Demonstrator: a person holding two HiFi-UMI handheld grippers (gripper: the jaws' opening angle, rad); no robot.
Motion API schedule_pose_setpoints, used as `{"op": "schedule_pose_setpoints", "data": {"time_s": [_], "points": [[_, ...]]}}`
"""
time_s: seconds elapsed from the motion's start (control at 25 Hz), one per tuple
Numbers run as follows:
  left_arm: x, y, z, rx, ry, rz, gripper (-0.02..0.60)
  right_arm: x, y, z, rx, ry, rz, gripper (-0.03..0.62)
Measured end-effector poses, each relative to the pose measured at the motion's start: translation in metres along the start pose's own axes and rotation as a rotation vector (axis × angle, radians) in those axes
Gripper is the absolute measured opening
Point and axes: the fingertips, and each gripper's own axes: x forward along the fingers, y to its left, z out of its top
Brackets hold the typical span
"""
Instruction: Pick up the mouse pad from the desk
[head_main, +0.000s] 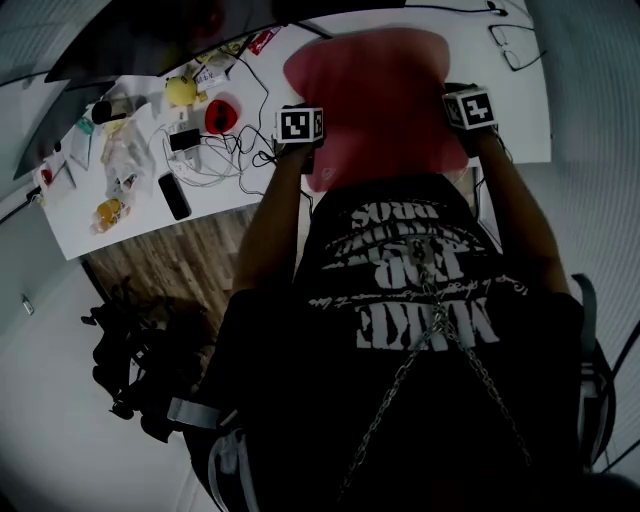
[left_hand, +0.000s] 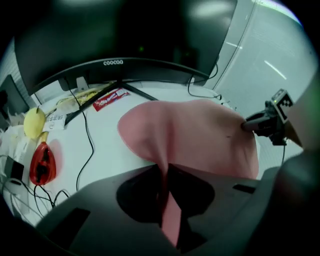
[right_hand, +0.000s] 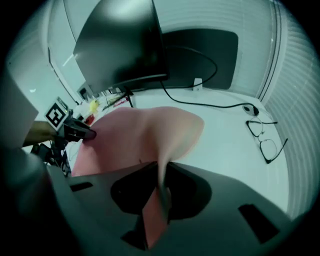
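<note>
1. Lifting step: the pink mouse pad (head_main: 370, 100) sits at twelve o'clock over the white desk (head_main: 520, 110); the left gripper (left_hand: 165, 172) is clamped on its nine o'clock edge, the right gripper (right_hand: 161, 180) on its three o'clock edge.
2. Next, probably: raise both sides evenly.

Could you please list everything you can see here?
Desk: one, white, under everything.
Mouse pad: one, pink, over the desk's near side.
Monitor: one, black, desk's back.
Glasses: one pair, dark-framed, desk's right end.
Phone: one, black, desk's left near edge.
Rounded object: one, red, left of the pad.
Cables: several, black and white, desk's left half.
Left gripper: one, dark, shut on the pad's left edge.
Right gripper: one, dark, shut on its right edge.
</note>
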Motion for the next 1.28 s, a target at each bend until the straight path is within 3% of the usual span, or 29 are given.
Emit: {"op": "schedule_pose_setpoints", "data": {"time_s": [0.12,0.32,0.44,0.68,0.8,1.08,1.28], "points": [[-0.037,-0.013,0.011,0.014,-0.110,-0.027,0.048,-0.039,0.021,0.013,0.028,-0.103,0.062,0.055],[-0.102,-0.044,0.028,0.058,-0.206,-0.105,0.048,-0.106,0.047,0.027,0.020,-0.207,0.093,0.052],[-0.149,-0.056,0.054,0.079,-0.277,-0.153,0.048,-0.147,0.062,0.050,-0.002,-0.278,0.127,0.051],[-0.257,-0.077,0.114,0.178,-0.453,-0.180,0.047,-0.246,0.088,0.114,-0.058,-0.456,0.172,0.049],[-0.300,-0.084,0.131,0.194,-0.494,-0.218,0.048,-0.284,0.099,0.140,-0.117,-0.509,0.159,0.049],[-0.376,-0.093,0.148,0.299,-0.573,-0.217,0.046,-0.351,0.134,0.169,-0.201,-0.609,0.180,0.049],[-0.385,-0.097,0.152,0.309,-0.590,-0.216,0.046,-0.361,0.134,0.170,-0.203,-0.615,0.179,0.049]]}}
